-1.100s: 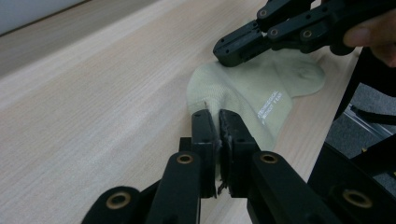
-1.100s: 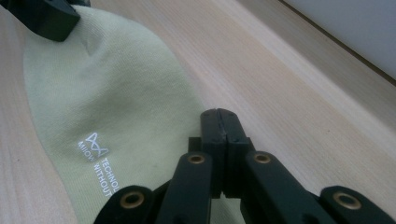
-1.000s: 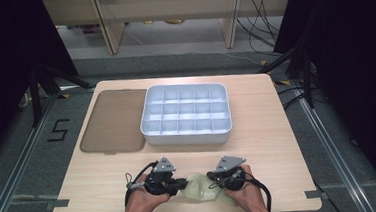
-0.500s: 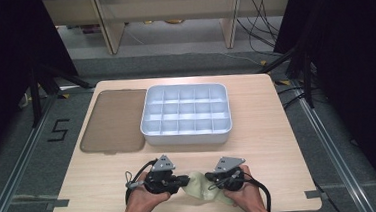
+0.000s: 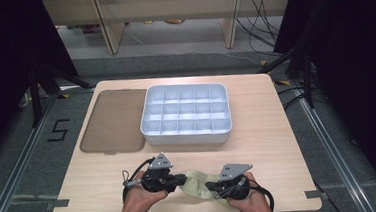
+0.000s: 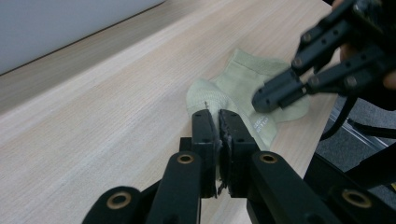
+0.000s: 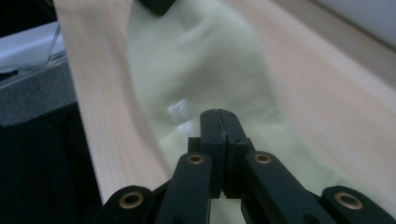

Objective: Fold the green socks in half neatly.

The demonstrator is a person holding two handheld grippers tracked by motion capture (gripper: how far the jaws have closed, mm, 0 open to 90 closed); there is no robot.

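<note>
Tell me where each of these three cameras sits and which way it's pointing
High view: above the person's side, looking forward and down on the table; both hands, left gripper and right gripper show.
Left gripper view: rides the left gripper, looking along its shut jaws at the sock.
Right gripper view: rides the right gripper, jaws shut over the sock.
All views share the sock.

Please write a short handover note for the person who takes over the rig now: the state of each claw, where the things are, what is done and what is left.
Left claw: shut, pinching one end of the pale green sock.
Right claw: shut over the sock's other end; whether it grips the cloth I cannot tell.
The sock lies on the near edge of the table, between both hands.
The white compartment tray holds nothing visible; the brown lid lies flat at its left.
Done: sock held.
Left, probably: fold it and put it into a compartment.
</note>
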